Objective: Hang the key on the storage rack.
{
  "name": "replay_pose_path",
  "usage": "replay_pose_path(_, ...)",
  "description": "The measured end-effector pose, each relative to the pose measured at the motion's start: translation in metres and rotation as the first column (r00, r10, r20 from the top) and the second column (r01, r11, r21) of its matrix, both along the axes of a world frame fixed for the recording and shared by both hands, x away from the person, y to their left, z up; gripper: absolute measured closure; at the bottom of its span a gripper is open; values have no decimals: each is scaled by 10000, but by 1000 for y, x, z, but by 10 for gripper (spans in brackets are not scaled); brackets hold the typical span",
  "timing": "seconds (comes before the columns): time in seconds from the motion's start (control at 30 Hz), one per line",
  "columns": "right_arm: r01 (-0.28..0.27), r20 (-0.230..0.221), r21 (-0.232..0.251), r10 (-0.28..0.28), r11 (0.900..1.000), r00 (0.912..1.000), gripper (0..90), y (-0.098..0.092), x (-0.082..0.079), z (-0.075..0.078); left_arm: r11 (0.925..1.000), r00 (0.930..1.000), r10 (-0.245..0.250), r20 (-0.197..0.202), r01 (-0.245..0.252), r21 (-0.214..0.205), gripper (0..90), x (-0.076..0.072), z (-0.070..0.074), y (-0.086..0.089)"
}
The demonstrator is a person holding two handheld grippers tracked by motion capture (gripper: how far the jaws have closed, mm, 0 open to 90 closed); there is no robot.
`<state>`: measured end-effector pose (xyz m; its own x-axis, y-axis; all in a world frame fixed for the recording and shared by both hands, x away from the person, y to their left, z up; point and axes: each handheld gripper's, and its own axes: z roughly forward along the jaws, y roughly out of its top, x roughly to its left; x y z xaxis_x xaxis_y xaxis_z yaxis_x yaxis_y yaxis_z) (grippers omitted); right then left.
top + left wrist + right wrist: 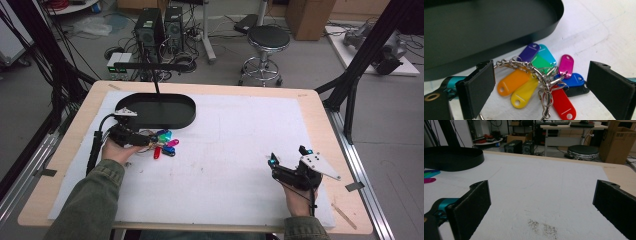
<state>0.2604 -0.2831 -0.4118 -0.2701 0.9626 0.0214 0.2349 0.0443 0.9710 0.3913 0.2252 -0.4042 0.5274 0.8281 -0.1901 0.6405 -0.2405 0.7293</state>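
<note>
Two hand-held grippers are resting over a white sheet [225, 150] that is covering most of a wooden table [320, 107]. No brand name, label or readable writing is showing on any item; the coloured key tags [541, 80] are carrying only plain printed lines. The left gripper [145, 140] is sitting near the table's left side with its jaws standing wide apart and clamping nothing; in the left gripper view the bunch of key tags is lying flat on the sheet between those jaws, joined by a metal chain [544, 82], with orange, yellow, red, blue, magenta, green, cyan and purple tags fanning outward. A black oval tray [155, 111] is lying just beyond the tags, its rim close to the purple tag; its visible interior is holding nothing. The right gripper [290, 159] is sitting near the table's front right corner, well apart from the tags, and in the right gripper view its jaws are also standing wide apart over bare sheet, with a small dark stain [544, 227] between them. Broad open sheet is lying between the two grippers.
</note>
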Motion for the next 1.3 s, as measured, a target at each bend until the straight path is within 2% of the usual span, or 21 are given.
replay_pose_path(0.13,2,216,-39,-1,10000,9998,4,0,-2,1,9999,9999,-127,-111,127,10,92,1,-4,-9)
replay_pose_path(0.2,-42,104,-22,42,10000,9999,4,1,-1,0,9994,9995,-198,-258,206,286,110,3,-6,-13)
replay_pose_path(0.33,-22,202,-217,27,9998,9998,5,2,-1,1,9987,9988,-218,-449,238,442,137,5,-10,-16)
replay_pose_path(0.37,5,277,-196,0,9998,9996,4,2,-2,1,9986,9985,-209,-499,233,468,171,5,-10,-17)
replay_pose_path(0.47,72,246,-93,-70,9999,9997,4,1,-3,1,9990,9970,-247,-734,273,349,191,6,-12,-16)
replay_pose_path(0.6,33,278,-191,-28,9998,9996,4,2,-2,1,9988,9956,-300,-891,332,348,228,6,-13,-17)
replay_pose_path(0.67,30,276,-191,-24,9998,9996,5,2,-3,1,9988,9948,-259,-985,300,399,298,7,-15,-18)
replay_pose_path(0.7,30,276,-191,-24,9998,9996,5,2,-3,1,9987,9948,-282,-976,322,391,298,7,-15,-17)
replay_pose_path(0.77,38,225,-171,-34,9998,9997,4,2,-3,1,9992,9944,-274,-1019,304,277,360,7,-15,-17)
replay_pose_path(0.83,23,195,-182,-20,9998,9998,4,2,-2,1,9988,9952,-209,-954,250,422,434,7,-15,-18)
replay_pose_path(0.9,-19,151,-220,22,9998,9999,4,2,-2,0,9979,9942,-246,-1051,308,577,503,6,-17,-19)
replay_pose_path(0.93,-19,151,-220,22,9998,9999,4,2,-2,0,9975,9931,-233,-1149,307,635,503,6,-18,-20)
replay_pose_path(1.0,-3,185,-253,8,9997,9998,5,2,-1,1,9966,9938,-241,-1089,325,760,534,6,-18,-22)
replay_pose_path(1.03,16,135,-209,-13,9998,9999,4,2,-2,0,9962,9942,-211,-1052,298,819,589,5,-18,-23)
replay_pose_path(1.07,16,135,-209,-13,9998,9999,4,2,-2,0,9957,9945,-280,-1010,367,855,589,5,-18,-23)
replay_pose_path(1.1,-1,184,-245,5,9997,9998,5,2,-1,1,9954,9945,-357,-983,441,850,666,5,-18,-23)
replay_pose_path(1.23,-60,25,-224,60,9997,10000,5,3,-1,0,9977,9918,-566,-1150,605,305,721,8,-21,-19)
replay_pose_path(1.3,-126,-49,-344,124,9993,9999,5,3,0,-1,9973,9933,-644,-962,675,296,783,6,-21,-20)
